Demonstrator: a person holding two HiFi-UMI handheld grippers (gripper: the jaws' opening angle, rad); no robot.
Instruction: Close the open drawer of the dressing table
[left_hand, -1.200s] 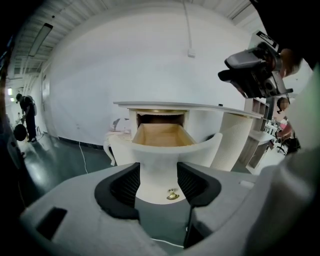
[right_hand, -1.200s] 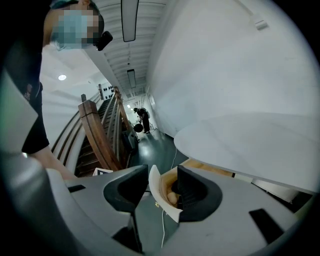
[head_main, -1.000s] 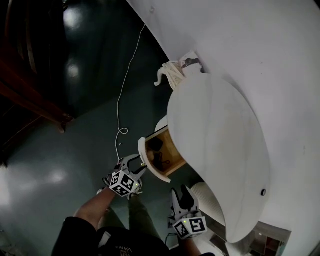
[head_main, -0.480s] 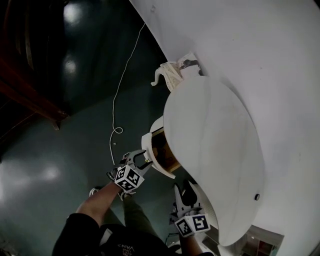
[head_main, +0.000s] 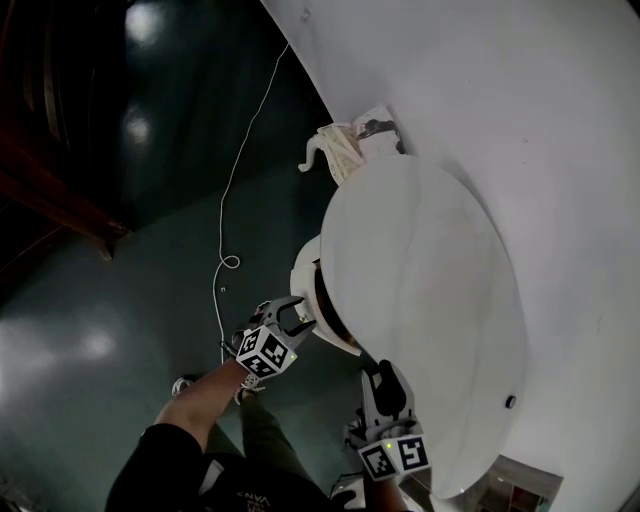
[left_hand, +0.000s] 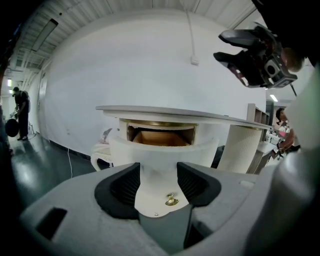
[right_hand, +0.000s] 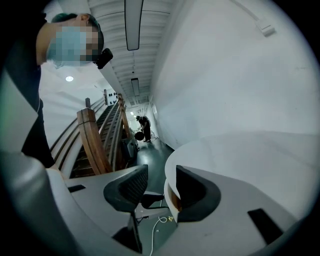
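The dressing table's round white top (head_main: 420, 290) overhangs its drawer (head_main: 312, 288), which stands out only a little. In the left gripper view a slot of the wooden inside (left_hand: 161, 136) shows above the curved white drawer front (left_hand: 157, 155), with a brass knob (left_hand: 171, 201) low on it. My left gripper (head_main: 295, 315) is open and sits right against that front, its pads (left_hand: 122, 187) on either side of the white panel. My right gripper (head_main: 382, 380) is open with nothing in it, beside the table's near edge (right_hand: 240, 160).
A white cable (head_main: 232, 200) runs across the dark glossy floor to the wall. A carved white piece (head_main: 340, 148) stands behind the table. A ribbed white pedestal (left_hand: 242, 147) is at the right. A wooden stair rail (right_hand: 95, 140) lines the corridor.
The drawer has slid well into the table, its wooden inside now nearly hidden in the head view. My left gripper followed it toward the table; the right one shifted slightly right.
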